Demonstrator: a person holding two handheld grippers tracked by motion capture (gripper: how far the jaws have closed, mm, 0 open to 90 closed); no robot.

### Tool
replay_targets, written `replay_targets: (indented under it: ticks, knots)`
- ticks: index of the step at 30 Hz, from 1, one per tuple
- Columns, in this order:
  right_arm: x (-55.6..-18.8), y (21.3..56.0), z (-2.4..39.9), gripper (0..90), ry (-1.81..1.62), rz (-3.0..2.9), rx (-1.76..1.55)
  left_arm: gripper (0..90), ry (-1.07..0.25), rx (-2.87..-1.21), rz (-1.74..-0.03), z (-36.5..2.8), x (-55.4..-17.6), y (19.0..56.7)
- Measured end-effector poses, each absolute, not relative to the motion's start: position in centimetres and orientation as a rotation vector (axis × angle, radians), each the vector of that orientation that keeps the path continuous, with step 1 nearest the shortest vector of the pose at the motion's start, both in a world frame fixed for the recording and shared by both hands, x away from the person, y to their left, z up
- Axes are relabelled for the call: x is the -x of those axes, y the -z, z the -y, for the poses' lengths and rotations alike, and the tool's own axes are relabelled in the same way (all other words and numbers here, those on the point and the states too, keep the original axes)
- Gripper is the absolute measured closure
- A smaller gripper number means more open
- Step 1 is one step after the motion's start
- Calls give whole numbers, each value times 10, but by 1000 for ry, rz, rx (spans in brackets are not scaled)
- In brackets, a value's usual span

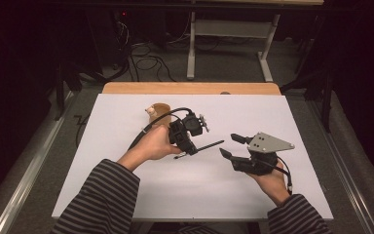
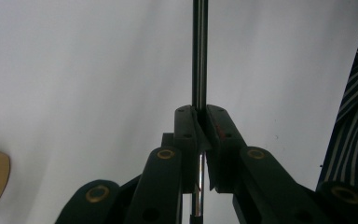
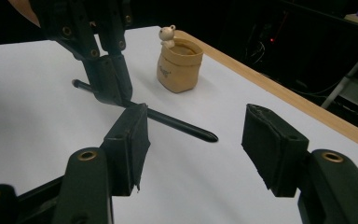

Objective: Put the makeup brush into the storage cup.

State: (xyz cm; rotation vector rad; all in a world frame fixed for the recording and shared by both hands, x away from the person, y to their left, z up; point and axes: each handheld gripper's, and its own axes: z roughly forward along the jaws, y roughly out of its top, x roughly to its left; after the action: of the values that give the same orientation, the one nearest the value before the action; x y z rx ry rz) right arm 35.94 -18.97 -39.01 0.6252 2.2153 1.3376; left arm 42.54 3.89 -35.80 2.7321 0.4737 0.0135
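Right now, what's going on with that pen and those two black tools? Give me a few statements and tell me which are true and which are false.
1. The left tool grips the pen. True.
2. The pen stands in the cup. False: it is clamped in the left tool, off to one side of the cup.
3. The right tool is open with nothing in it. True.
4. A small bear figure sits on the cup's rim. True.
5. The cup lies on its side. False: it stands upright.
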Motion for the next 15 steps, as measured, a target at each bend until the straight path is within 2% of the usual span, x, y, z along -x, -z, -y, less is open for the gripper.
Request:
replay_targets:
  ticks: [15]
  knots:
    - [-367,394,171,419,-1306,-2256,-584,834,-3,-2750,-461,-31,-425,355]
